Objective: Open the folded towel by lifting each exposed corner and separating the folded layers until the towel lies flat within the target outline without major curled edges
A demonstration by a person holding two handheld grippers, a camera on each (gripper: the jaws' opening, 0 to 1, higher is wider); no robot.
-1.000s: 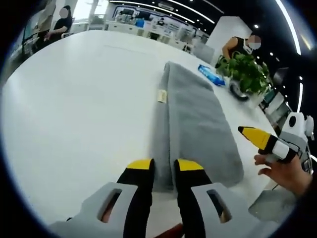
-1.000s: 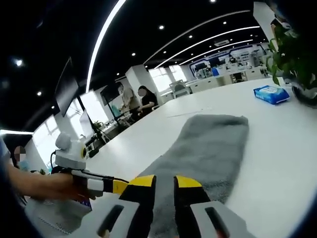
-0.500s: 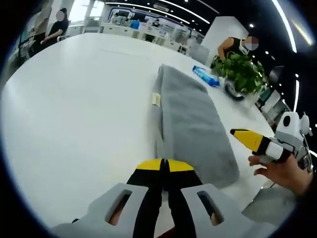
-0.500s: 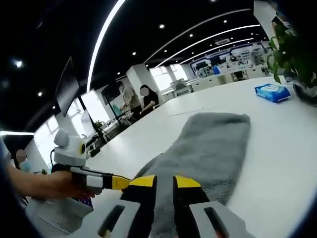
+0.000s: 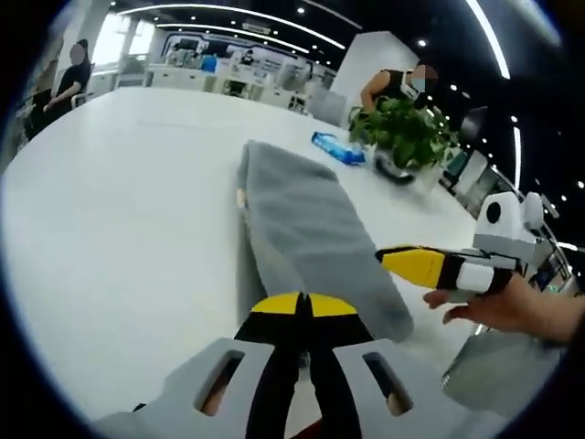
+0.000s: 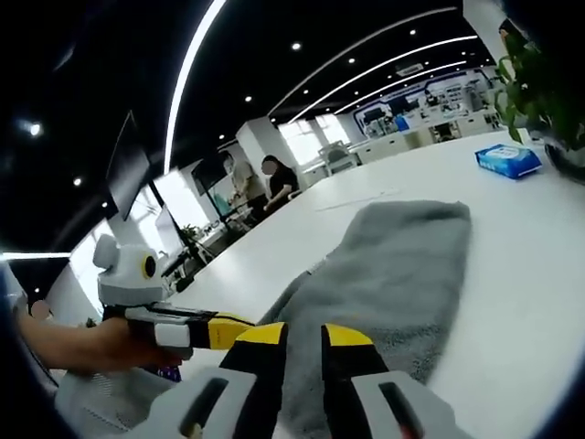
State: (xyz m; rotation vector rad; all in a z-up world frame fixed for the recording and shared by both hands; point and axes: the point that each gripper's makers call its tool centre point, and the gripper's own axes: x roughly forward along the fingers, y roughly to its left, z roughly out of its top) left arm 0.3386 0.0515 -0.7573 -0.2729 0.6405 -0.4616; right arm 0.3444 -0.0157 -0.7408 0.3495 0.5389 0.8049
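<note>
Left gripper view, your left gripper (image 5: 303, 305) is pinching the towel (image 5: 302, 229) edge, jaws closed, right gripper (image 6: 301, 337) is hovering narrowly apart over its near end.

Open office: dark ceiling (image 6: 137, 55) with curved light strips (image 6: 187, 69), bright windows (image 6: 302, 142) far off, white pillar (image 5: 366, 59), desks (image 5: 228, 78) beyond.

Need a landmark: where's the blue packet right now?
In the left gripper view, the blue packet lies on the white table beyond the grey towel's far end, beside the potted plant.
</note>
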